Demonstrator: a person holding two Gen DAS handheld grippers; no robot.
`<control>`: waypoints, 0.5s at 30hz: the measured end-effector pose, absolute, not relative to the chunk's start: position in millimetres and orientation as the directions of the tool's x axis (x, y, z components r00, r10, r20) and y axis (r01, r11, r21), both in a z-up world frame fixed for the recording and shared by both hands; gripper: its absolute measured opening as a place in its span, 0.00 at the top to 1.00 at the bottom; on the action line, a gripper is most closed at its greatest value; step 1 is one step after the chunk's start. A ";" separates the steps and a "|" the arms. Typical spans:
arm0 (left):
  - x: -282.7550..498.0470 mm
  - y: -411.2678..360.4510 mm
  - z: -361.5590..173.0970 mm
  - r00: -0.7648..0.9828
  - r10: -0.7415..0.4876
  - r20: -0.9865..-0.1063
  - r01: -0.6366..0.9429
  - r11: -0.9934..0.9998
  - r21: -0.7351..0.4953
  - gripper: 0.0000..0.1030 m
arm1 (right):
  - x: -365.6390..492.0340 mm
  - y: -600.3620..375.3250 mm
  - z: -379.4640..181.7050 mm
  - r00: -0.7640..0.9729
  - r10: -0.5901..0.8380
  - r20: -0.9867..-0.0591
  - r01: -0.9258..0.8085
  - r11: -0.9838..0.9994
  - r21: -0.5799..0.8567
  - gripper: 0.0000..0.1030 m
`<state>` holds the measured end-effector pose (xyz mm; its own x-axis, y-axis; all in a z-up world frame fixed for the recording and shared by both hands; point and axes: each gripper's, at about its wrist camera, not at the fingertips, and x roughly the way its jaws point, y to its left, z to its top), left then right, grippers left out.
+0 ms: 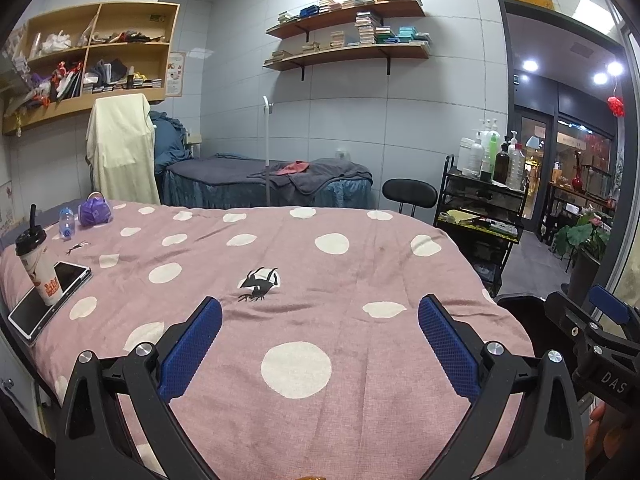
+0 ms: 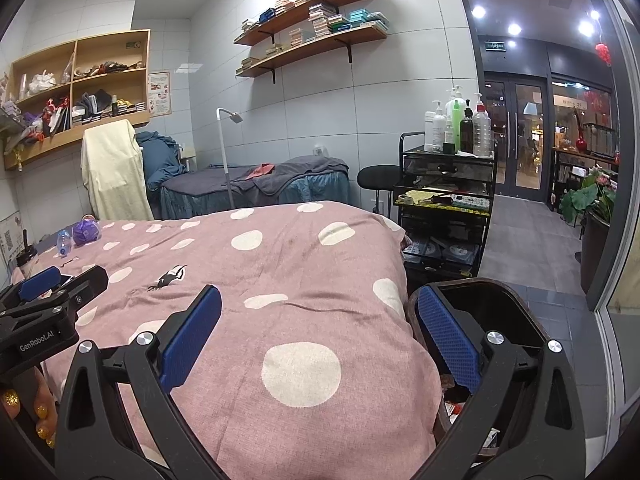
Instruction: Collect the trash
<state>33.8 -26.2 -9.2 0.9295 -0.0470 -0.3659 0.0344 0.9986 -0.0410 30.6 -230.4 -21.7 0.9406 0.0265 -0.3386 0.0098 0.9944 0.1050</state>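
A tall paper drink cup (image 1: 38, 266) with a black lid and straw stands upright at the left edge of the bed. Farther back, a small clear plastic bottle (image 1: 66, 222) with a blue cap lies on its side. A crumpled purple bag (image 1: 94, 212) sits just beside the bottle.

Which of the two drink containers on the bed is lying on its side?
The small clear plastic bottle with the blue cap, beside the purple bag. The lidded cup with the black straw stands upright, nearer the phone.

Black left gripper (image 1: 320, 322), blue textured pads (image 1: 192, 348), silver screws, "GenRobot.AI" marking, gold glitter nails (image 2: 40, 412)
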 end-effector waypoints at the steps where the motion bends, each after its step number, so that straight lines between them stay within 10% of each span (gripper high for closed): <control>1: 33.9 -26.0 -9.3 0.929 -0.051 -0.367 0.037 0.998 -0.046 0.06 | 30.6 -230.6 -21.4 0.940 0.027 -0.339 0.010 0.994 0.107 0.06; 15: 34.1 -25.1 -10.1 0.924 -0.038 -0.380 0.019 0.998 -0.054 0.06 | 32.7 -231.9 -22.1 0.934 0.035 -0.355 0.010 0.992 0.124 0.06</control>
